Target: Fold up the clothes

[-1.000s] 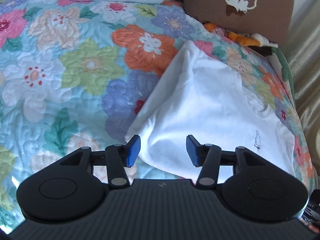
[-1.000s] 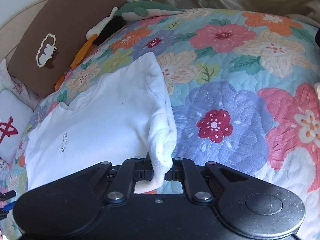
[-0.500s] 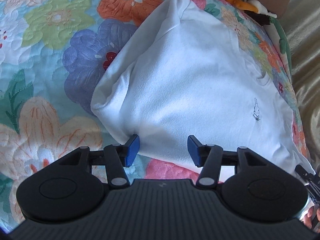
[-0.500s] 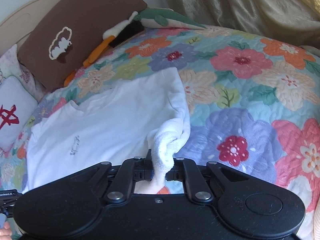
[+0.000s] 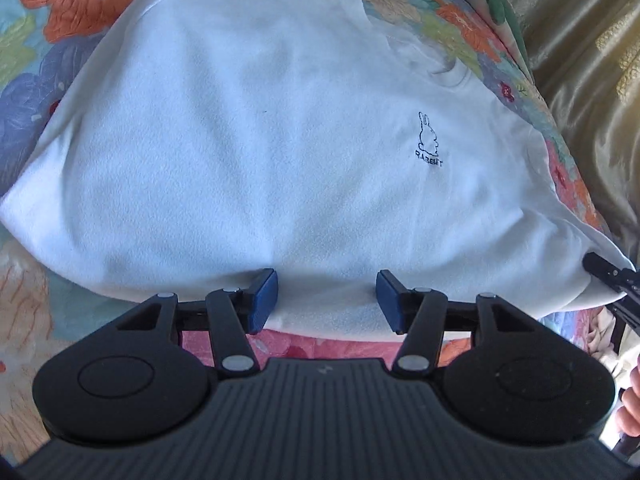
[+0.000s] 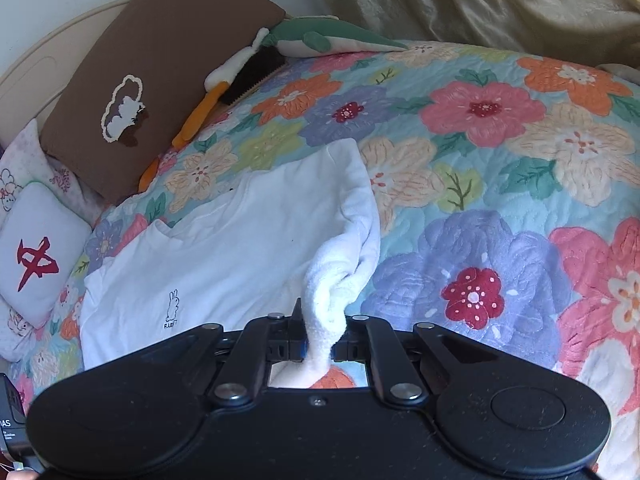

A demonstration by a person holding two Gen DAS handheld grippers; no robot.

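Floral quilt covers bed under everything. White sweatshirt lies spread on quilt, rabbit logo face up, near hem toward you. Brown cushion and small white pillow with red mark sit at bed head, plush toy beside cushion. Your left gripper hangs over near hem, jaws just opening, blue pads apart, cloth between them but not pinched. Your right gripper clamps bunched sweatshirt corner, lifted off quilt.
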